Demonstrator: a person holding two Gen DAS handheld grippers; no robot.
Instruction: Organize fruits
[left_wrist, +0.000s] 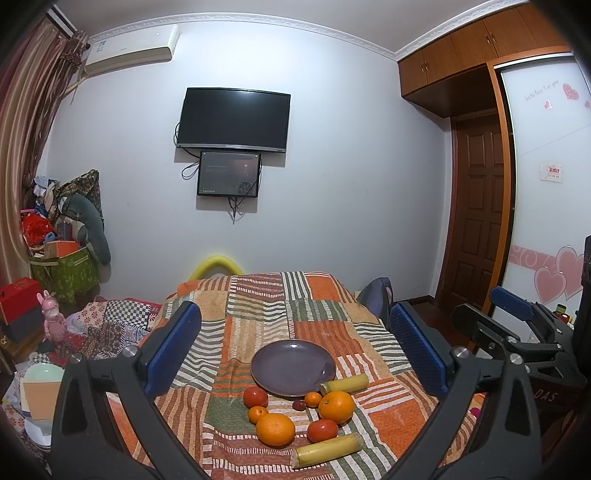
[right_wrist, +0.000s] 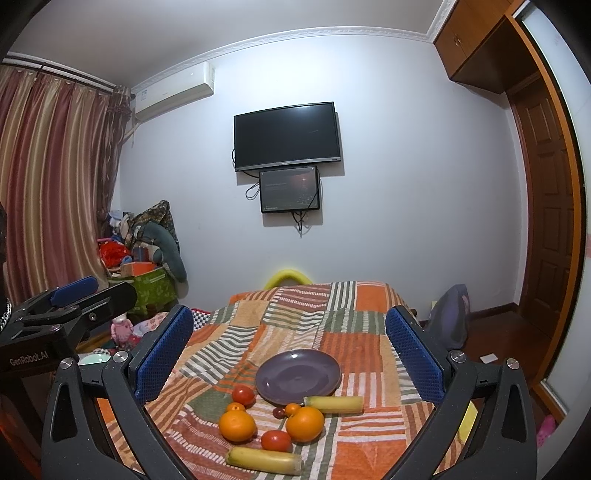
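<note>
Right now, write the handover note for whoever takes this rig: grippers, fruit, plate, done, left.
Left gripper: open, holds nothing, above the near edge of the patchwork cloth.
Right gripper: open, holds nothing, alongside it.
Purple plate: bare, mid-cloth.
Fruit, all loose on the cloth just in front of the plate: two large oranges, two small mandarins, two red tomato-like fruits, one small dark fruit, two yellow cane-like sticks.
Done: nothing moved onto the plate.
Left: every piece, presumably onto the plate.
</note>
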